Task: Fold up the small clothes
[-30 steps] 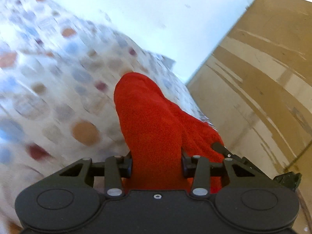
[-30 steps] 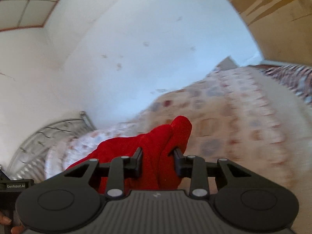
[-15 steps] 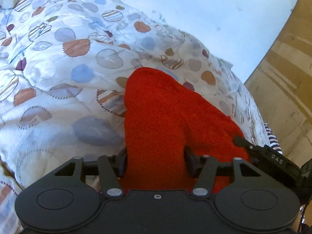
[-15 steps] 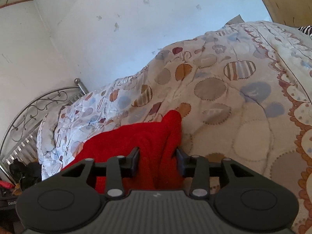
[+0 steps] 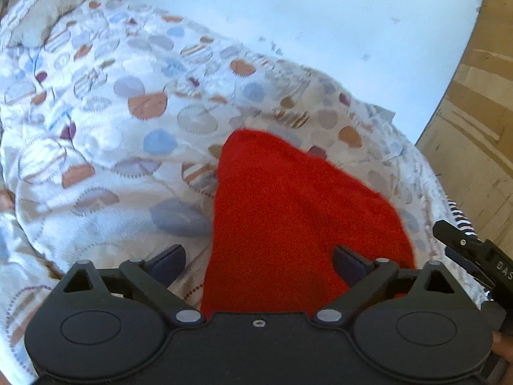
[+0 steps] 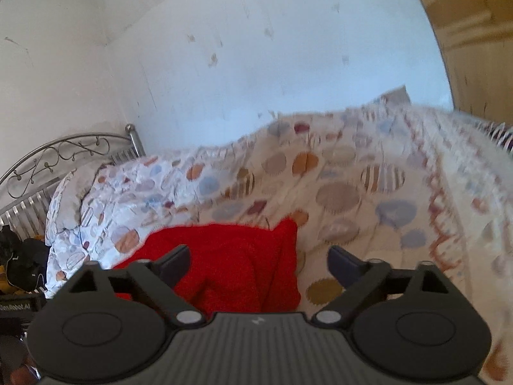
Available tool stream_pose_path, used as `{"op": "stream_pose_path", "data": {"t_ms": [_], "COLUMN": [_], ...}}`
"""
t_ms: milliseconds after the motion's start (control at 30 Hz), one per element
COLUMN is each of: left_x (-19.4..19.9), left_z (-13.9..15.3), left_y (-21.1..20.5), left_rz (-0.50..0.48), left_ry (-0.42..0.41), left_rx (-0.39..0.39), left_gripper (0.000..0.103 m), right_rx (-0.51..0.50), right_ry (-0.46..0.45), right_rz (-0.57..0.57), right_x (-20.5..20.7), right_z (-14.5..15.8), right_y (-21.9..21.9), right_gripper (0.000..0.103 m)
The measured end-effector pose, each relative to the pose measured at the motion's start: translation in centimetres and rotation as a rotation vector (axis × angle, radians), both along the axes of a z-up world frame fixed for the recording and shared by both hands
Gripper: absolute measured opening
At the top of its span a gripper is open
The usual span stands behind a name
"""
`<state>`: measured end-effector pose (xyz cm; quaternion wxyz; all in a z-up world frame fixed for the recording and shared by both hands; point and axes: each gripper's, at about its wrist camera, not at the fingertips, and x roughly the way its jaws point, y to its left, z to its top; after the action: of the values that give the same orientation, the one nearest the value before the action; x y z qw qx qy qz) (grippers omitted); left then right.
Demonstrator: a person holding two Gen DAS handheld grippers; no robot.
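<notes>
The fuzzy red cloth (image 5: 298,211) lies on the spotty white bed quilt (image 5: 96,134), and the left gripper (image 5: 258,263) and right gripper (image 6: 258,261) are opening wide and letting go, so both should back away slowly without dragging it.

We see bright daylight washing the white wall (image 5: 320,32) bluish and bleaching the dotted quilt (image 5: 96,128) below it. In the right wrist view the quilt (image 6: 433,176) smears with motion blur toward the frame's right. Fisheye bending curves the wall corner; the red cloth (image 5: 288,208) on the quilt glows oversaturated, its texture soft
</notes>
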<state>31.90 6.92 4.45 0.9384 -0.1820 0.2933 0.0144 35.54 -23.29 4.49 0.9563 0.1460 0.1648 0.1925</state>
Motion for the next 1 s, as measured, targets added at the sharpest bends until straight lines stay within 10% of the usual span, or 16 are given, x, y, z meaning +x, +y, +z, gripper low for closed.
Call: {"op": "stream_pose_path", "data": {"t_ms": [533, 1000], "left_x": [-12.1, -23.1], "left_z": [6.9, 5.3], "left_y": [-4.8, -5.5], "left_rz": [-0.043, -0.014], "left_ry": [-0.162, -0.246], "left_rx": [0.167, 0.24], "left_gripper": [0.102, 0.102], "right_rx": [-0.066, -0.128], "right_ry": [-0.153, -0.236], "right_rz": [-0.068, -0.129], "right_x": [-14.5, -27.0], "right_z": [5.6, 3.3], "right_y": [-2.4, -1.2], "right_gripper": [0.103, 0.103]}}
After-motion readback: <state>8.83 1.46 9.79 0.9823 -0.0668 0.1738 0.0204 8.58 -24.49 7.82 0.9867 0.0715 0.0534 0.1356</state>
